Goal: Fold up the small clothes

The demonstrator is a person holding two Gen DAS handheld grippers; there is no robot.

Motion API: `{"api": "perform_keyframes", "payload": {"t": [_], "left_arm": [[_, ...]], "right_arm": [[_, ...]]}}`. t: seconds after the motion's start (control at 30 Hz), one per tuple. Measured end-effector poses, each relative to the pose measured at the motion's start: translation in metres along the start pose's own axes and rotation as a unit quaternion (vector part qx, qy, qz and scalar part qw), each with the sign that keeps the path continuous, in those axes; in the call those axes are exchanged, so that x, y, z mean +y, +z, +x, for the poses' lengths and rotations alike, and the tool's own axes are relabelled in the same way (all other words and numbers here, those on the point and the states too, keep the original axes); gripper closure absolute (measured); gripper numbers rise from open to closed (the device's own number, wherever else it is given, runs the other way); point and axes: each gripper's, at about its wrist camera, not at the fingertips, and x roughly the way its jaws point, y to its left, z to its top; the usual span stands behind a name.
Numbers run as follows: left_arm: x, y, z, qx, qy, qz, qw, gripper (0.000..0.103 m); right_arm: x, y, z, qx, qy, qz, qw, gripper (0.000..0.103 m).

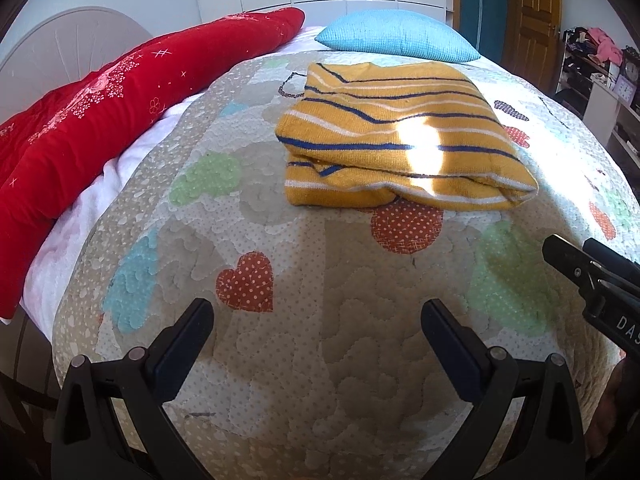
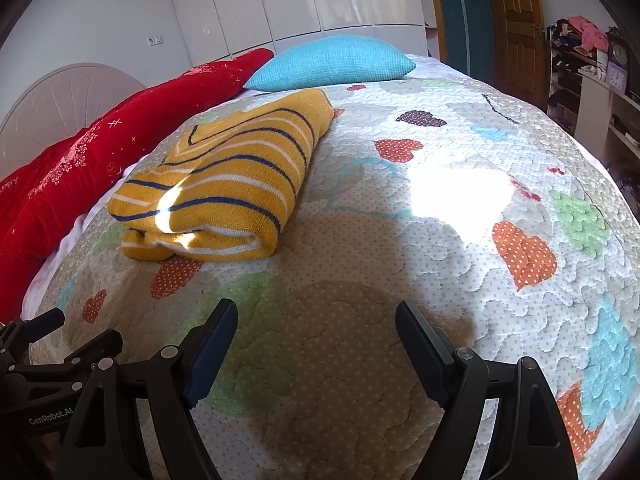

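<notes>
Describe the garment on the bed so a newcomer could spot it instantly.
Start at the bed's heart-patterned quilt. Past both open grippers, short of the turquoise pillow and right of the red blanket, lies the folded sweater. It alone is mustard yellow with navy and white stripes.

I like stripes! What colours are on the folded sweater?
The sweater is mustard yellow with dark blue and white stripes, clearest in the left wrist view.

We see a heart-patterned quilt (image 2: pixel 400 240) covering the bed, a red blanket (image 1: pixel 100 104) bunched along its left edge by a pale headboard (image 1: pixel 60 40), a turquoise pillow (image 2: pixel 332 64) beyond, glossy white wardrobes (image 2: pixel 300 0), a wooden door (image 2: pixel 516 28) and cluttered shelves (image 2: pixel 580 72).
</notes>
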Motion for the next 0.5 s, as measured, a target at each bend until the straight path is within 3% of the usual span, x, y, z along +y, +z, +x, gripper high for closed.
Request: {"api": "perform_keyframes", "payload": {"t": [0.5], "left_arm": [[-0.013,-0.004,-0.002,0.013,-0.027,0.014,0.9995,0.0]], "right_arm": [[-0.004,0.002,-0.013,-0.019,-0.012,0.001,1.0,0.018]]}}
